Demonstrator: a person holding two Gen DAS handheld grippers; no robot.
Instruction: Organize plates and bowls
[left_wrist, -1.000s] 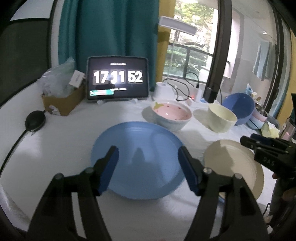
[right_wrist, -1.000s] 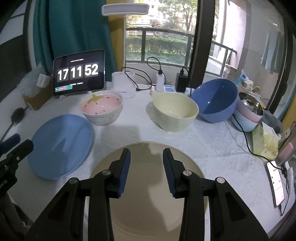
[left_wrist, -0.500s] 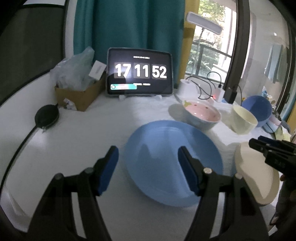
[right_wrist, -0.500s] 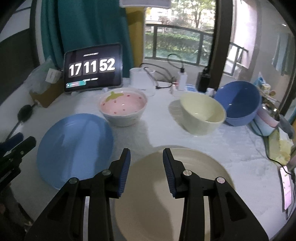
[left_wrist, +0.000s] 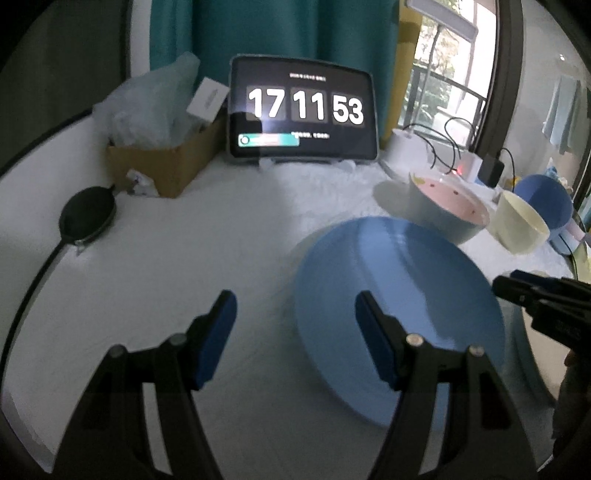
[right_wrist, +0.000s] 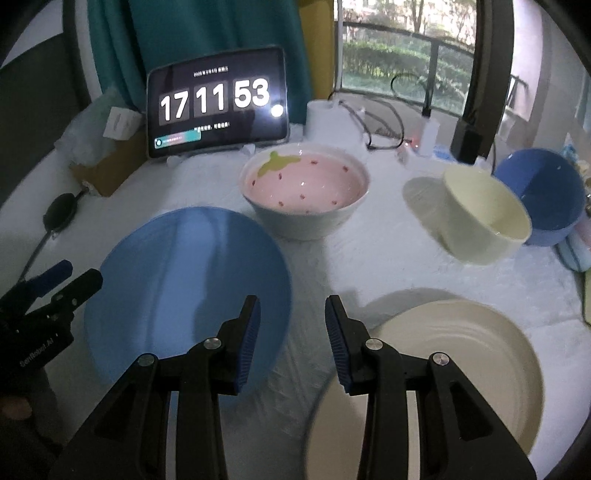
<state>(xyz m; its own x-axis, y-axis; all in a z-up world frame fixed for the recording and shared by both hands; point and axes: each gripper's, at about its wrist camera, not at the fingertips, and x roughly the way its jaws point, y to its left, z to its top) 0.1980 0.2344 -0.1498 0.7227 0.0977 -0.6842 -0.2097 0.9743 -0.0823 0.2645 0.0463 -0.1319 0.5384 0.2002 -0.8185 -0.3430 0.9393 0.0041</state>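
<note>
A blue plate (left_wrist: 399, 295) (right_wrist: 184, 280) lies on the white table. A cream plate (right_wrist: 443, 369) lies to its right. Behind them stand a pink strawberry bowl (right_wrist: 304, 192) (left_wrist: 448, 201), a cream bowl (right_wrist: 484, 218) (left_wrist: 519, 223) and a blue bowl (right_wrist: 543, 199) (left_wrist: 543, 195). My left gripper (left_wrist: 295, 332) is open and empty, its right finger over the blue plate's left edge. My right gripper (right_wrist: 291, 332) is open and empty, above the gap between the two plates. Each gripper also shows in the other's view: the right (left_wrist: 546, 299), the left (right_wrist: 48, 291).
A tablet clock (left_wrist: 303, 114) (right_wrist: 218, 107) stands at the back. A cardboard box (left_wrist: 166, 158) with a plastic bag sits at the back left, a black round object (left_wrist: 86, 214) on a cable in front of it. Chargers and cables (right_wrist: 406, 125) lie at the back right.
Both grippers have swung left. The blue plate has shifted right in the left wrist view; the cream plate has shifted right in the right wrist view. Both stay open. The clock reads 53.
</note>
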